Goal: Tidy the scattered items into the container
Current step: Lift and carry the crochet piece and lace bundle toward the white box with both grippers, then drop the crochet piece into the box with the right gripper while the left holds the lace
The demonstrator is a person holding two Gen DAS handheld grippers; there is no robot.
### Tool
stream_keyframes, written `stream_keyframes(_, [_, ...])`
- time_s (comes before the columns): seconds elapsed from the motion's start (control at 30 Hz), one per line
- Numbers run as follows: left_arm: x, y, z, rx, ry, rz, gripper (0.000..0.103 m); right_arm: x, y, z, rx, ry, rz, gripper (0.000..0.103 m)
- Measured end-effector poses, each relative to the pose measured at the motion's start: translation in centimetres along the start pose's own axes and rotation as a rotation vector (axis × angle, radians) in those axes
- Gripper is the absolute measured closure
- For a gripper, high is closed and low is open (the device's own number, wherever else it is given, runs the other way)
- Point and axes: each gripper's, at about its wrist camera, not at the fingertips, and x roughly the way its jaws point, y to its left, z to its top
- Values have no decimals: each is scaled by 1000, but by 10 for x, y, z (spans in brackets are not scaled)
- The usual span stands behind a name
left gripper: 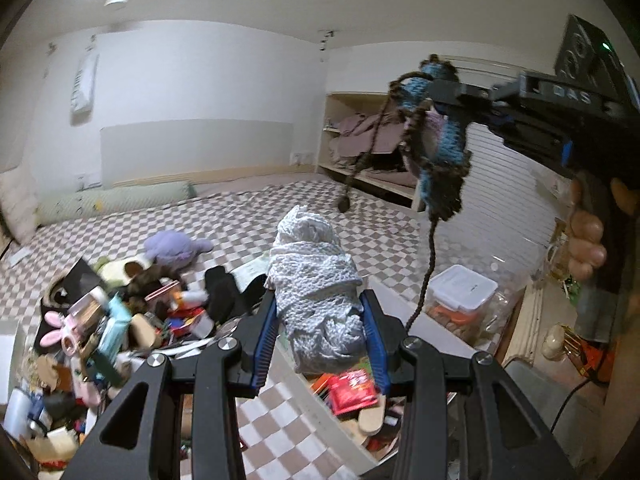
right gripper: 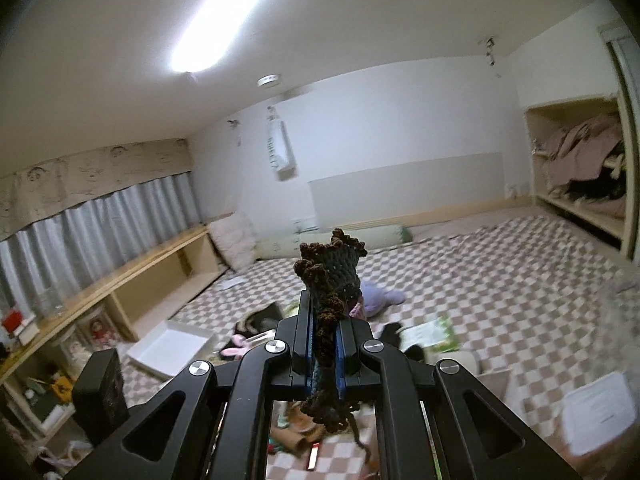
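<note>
My left gripper is shut on a crumpled white-grey cloth, which stands up between the blue pads. It hangs above the white container's rim; red packets and a wooden stick lie inside. My right gripper, held by a hand, is at the upper right, shut on a blue-and-brown crocheted piece with cords dangling. In the right wrist view the right gripper pinches the crocheted piece, raised above the floor.
A pile of scattered toys and boxes covers the checkered mat at left, with a purple plush behind it. A clear lidded food box sits to the right. A white tray and a green booklet lie on the mat.
</note>
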Motion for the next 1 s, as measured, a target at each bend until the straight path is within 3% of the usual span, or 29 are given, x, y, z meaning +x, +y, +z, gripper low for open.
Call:
stream_keyframes(0.47, [67,-48,18,25,26,-66,63,28,-87,-4,-29,83,-166,94])
stream_keyframes(0.63, [98,-56,16,31,60,-71,63,51,-122,-29,-82,142,-224,94])
stream_keyframes(1.0, [157,-59,-5,14,154,-70,63,105,-166,-97,-92,363,-211,94])
